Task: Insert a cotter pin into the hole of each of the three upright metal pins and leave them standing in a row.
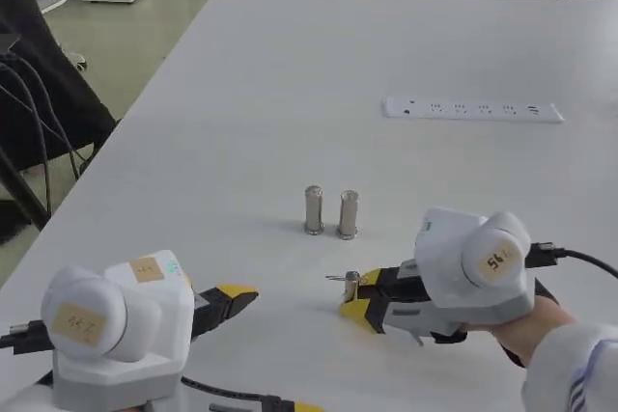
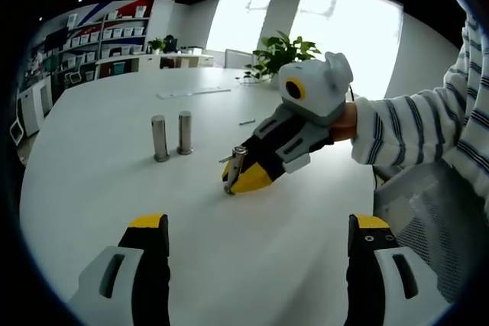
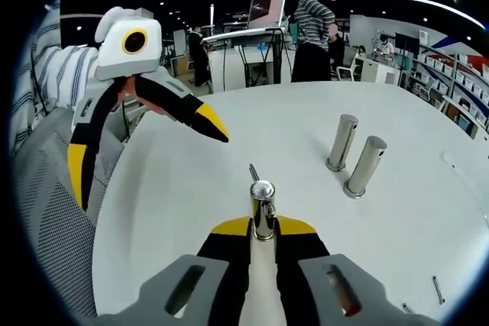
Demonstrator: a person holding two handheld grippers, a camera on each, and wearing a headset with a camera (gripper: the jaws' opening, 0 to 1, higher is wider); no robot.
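Two metal pins (image 1: 314, 209), white table (image 1: 241, 94), power strip (image 1: 472, 110), office shelves (image 2: 114, 32)

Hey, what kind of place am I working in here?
Likely an open-plan office or lab: a big white table with a power strip, stocked wall shelves, and a potted plant.

A long white power strip (image 1: 472, 109) lies on the broad white tabletop (image 1: 222, 113), toward its far right side. Black cables (image 1: 37, 142) trail beside the table's left edge (over something dark). Beyond the table, the left gripper view has a leafy green potted plant (image 2: 284, 53), the right gripper view a person in a striped top (image 3: 309, 32).
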